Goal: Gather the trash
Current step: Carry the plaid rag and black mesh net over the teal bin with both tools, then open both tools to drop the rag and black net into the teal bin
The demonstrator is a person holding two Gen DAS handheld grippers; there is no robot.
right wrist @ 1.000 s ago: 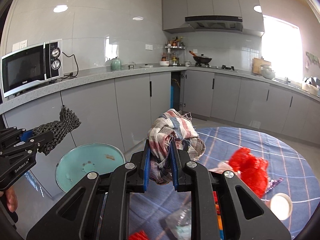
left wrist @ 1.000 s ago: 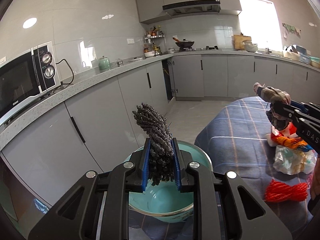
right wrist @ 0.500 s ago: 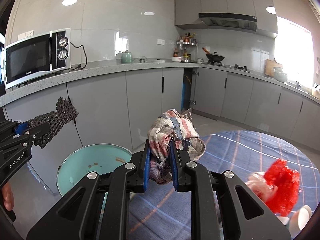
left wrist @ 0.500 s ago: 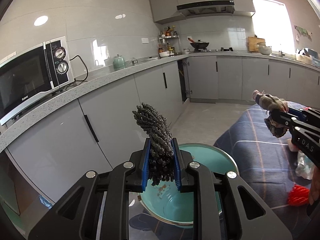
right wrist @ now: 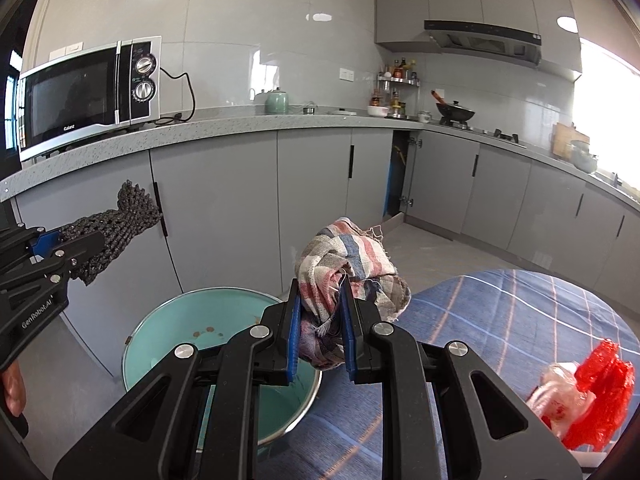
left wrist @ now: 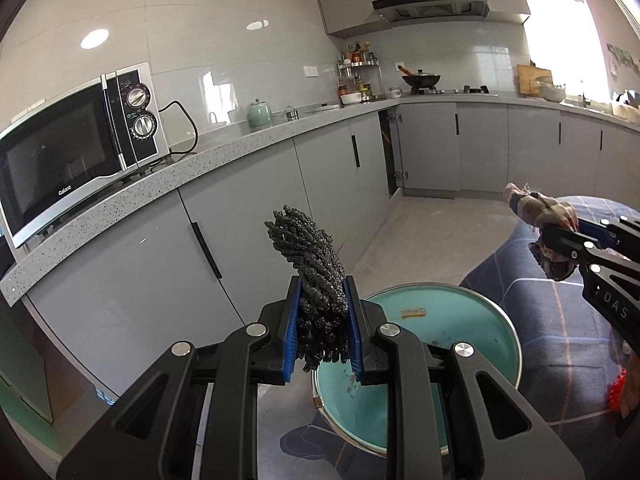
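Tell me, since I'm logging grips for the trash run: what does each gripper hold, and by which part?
The left gripper clamps a dark knitted bundle by its lower end. The right gripper clamps a crumpled striped rag near its lower middle.

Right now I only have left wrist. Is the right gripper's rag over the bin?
Observer: Partly. In the right wrist view the rag shows over the bin's right rim, not its middle.
Operator: Grip solid?
Observer: Looks so. Both pads of the right gripper press on the rag; most of it bunches above them.
Operator: Anything left on the table?
Observer: Yes. A red bag and clear plastic lie at the table's right side.
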